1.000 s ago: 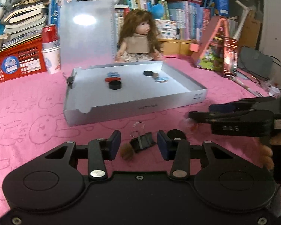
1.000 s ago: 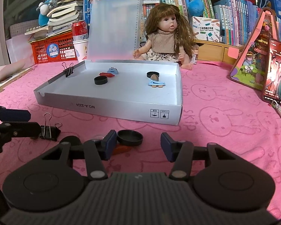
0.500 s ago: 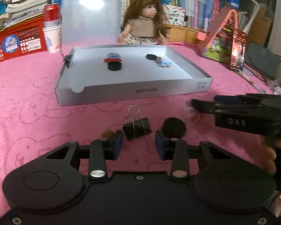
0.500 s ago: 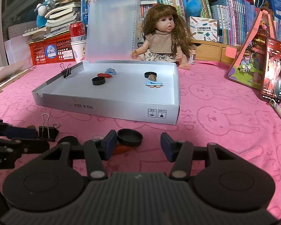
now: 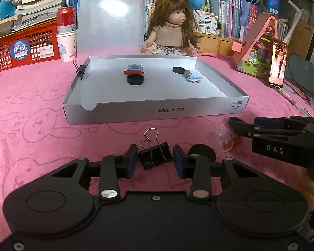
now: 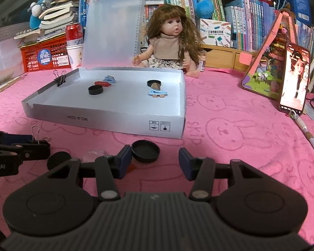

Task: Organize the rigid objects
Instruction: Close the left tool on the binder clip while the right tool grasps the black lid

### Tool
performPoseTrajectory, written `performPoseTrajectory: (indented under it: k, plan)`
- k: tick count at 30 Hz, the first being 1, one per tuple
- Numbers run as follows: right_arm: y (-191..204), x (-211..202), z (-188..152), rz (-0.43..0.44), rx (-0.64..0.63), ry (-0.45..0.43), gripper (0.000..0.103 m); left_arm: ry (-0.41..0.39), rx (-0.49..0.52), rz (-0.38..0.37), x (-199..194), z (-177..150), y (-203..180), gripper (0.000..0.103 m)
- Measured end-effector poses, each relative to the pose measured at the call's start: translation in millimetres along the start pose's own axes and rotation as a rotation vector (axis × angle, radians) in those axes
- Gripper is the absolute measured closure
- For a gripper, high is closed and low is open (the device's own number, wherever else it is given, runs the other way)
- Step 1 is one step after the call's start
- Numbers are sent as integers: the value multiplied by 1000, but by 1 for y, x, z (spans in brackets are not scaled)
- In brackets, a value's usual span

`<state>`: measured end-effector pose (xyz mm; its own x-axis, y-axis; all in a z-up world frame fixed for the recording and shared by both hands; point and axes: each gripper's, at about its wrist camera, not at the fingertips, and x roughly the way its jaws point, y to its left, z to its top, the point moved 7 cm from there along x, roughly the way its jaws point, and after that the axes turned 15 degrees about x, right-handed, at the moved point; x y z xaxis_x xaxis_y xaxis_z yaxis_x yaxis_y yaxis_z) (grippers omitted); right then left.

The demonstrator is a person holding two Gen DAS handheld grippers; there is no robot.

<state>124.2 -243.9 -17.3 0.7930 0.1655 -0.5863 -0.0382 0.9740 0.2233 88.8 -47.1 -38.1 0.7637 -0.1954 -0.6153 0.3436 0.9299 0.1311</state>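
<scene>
A black binder clip (image 5: 155,155) lies on the pink cloth. My left gripper (image 5: 155,162) has it between its blue pads, which meet its two sides. The same gripper (image 6: 37,145) shows at the left edge of the right wrist view. A shallow black cap (image 6: 145,151) lies open side up just ahead of my right gripper (image 6: 155,163). The cap is beside the left pad, with a gap to the right pad, and the jaws are closing. The open white box (image 5: 157,110) behind holds black caps, a red piece and blue pieces.
A flat black disc (image 5: 202,152), a clear dome (image 5: 220,141) and a small red piece (image 6: 131,166) lie between the two grippers. A second binder clip (image 5: 80,70) is clamped on the box's left wall. Behind stand a doll (image 5: 169,33), a red crate and books, with a phone (image 5: 278,62) at the right.
My left gripper has come forward and down over the binder clip and narrowed onto it. The right gripper has stayed put, with its jaws a little narrower.
</scene>
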Motion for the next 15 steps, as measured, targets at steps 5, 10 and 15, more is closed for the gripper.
performPoseTrajectory:
  k: [5, 10, 15]
  plan:
    - [-1, 2, -1, 4, -1, 8, 55, 1, -4, -5, -1, 0, 2, 68]
    - [2, 2, 0, 9, -10, 14, 72, -4, 1, -5, -4, 3, 3, 68]
    - [6, 0, -1, 20, -16, 16, 72, -17, 7, -5, -9, 6, 6, 68]
